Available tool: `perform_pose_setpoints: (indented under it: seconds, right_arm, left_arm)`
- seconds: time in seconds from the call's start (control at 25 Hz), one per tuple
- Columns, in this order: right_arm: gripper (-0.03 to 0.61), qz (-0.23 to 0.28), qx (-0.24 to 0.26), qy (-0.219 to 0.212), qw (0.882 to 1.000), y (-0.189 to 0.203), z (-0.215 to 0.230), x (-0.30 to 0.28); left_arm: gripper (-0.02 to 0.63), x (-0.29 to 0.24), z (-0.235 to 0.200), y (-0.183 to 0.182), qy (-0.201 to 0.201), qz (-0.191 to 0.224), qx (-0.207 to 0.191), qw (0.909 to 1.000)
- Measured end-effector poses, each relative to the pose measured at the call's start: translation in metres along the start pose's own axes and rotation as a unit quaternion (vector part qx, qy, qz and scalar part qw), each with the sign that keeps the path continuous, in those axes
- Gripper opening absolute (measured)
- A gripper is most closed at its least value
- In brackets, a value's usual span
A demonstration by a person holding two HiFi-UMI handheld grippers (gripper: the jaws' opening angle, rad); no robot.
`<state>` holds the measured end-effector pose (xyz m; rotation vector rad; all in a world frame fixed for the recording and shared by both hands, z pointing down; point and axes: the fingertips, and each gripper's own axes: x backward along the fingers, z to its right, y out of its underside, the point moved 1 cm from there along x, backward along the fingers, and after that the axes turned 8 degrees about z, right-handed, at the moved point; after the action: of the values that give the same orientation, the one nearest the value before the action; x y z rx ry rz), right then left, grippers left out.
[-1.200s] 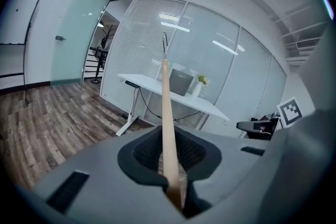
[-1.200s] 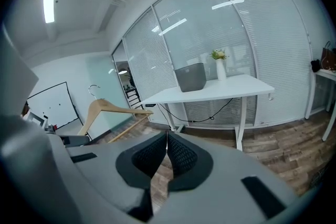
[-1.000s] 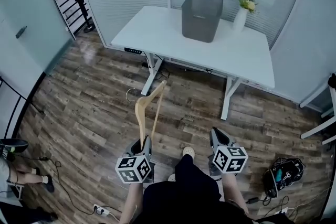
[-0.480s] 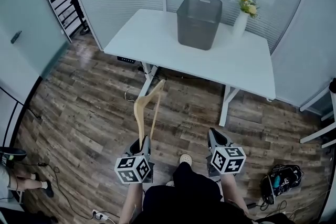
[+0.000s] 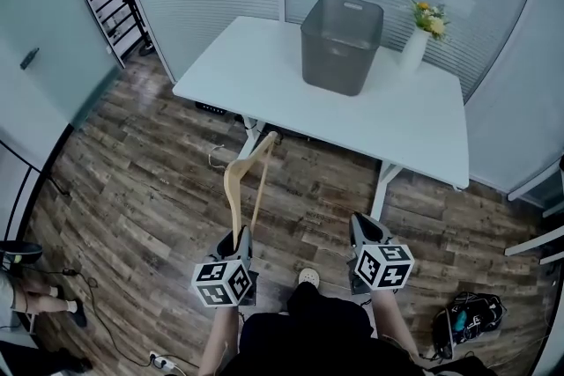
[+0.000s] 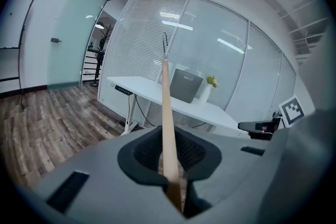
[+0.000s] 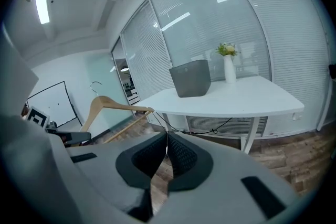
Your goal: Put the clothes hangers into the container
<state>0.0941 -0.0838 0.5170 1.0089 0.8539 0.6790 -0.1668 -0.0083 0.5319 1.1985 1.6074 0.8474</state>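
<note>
- The left claw (image 5: 240, 235) is clamping the near end of a wooden clothes hanger (image 5: 238, 180). In the left gripper view its jaws are pressing tight on the wood.
- The hanger is rising up and forward out of that claw, tilted away from the person. Its thin metal hook (image 6: 165, 42) is showing above the wood in the left gripper view.
- The right claw (image 7: 166, 134) is carrying nothing. Its jaw tips are meeting, and only the wood-plank floor (image 5: 132, 189) is showing beyond them.
- Both claws are pointing forward and a little downward, side by side above the floor, each with its marker cube toward the person.
- The grey container (image 5: 342, 35) is standing upright and open-topped on a white table (image 5: 256, 70). It is well ahead of both claws, slightly to the right of the left claw's line and to the left of the right claw's, and nothing is touching it.
- A white vase of flowers (image 5: 414, 48) is standing on the table just to the right of the container, far ahead of the right claw.
- Seen from the right claw, the hanger is hanging off to the left, well apart from its jaws.
- A dark bag (image 5: 467, 313) is lying on the floor to the right of the right claw.
- The person's shoe (image 5: 308, 277) is showing on the floor between the two claws.
</note>
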Motion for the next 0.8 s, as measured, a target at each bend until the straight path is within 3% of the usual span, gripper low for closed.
perform_pose_setpoints:
  seconds: [0.8]
  right_arm:
    - [0.028,-0.008,0.013,-0.043,0.999,-0.023,0.052,-0.058]
  left_arm:
    - [0.052,-0.056,0.015,-0.007,-0.044,0.023,-0.002,0.9988]
